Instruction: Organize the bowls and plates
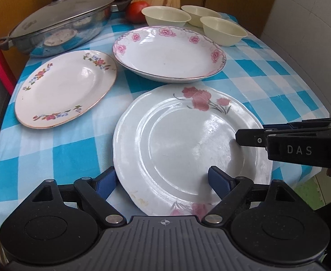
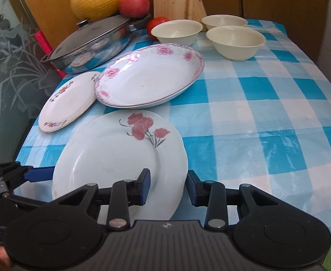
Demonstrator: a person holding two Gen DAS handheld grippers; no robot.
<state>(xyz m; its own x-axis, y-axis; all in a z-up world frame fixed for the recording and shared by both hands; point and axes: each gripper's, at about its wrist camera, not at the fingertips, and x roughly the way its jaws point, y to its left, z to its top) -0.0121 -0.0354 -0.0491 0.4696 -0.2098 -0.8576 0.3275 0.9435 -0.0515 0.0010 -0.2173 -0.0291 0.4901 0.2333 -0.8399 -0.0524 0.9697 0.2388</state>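
We see the rose plate [image 1: 188, 144] lying flat on the checked cloth [image 1: 52, 149] at the near edge of the bench, with both tools at its rim. Our left hand-held gripper [image 1: 162, 180] is spread wide, one blue pad [image 1: 219, 180] over the plate's face and the other off its left edge. Our right hand-held gripper [image 2: 168, 186] is also spread, its jaws straddling the plate's right rim, one pad [image 2: 145, 186] above the plate and one [image 2: 192, 186] outside it over the cloth; whether either touches the rim we cannot tell. Behind lie a small flowered plate [image 1: 63, 88] to the left and a deep pink-rimmed dish [image 1: 170, 54], near each other. Three cream bowls [image 1: 165, 17] stand apart at the back, beside a tomato [image 1: 136, 11] and a lidded pan [image 1: 59, 27].
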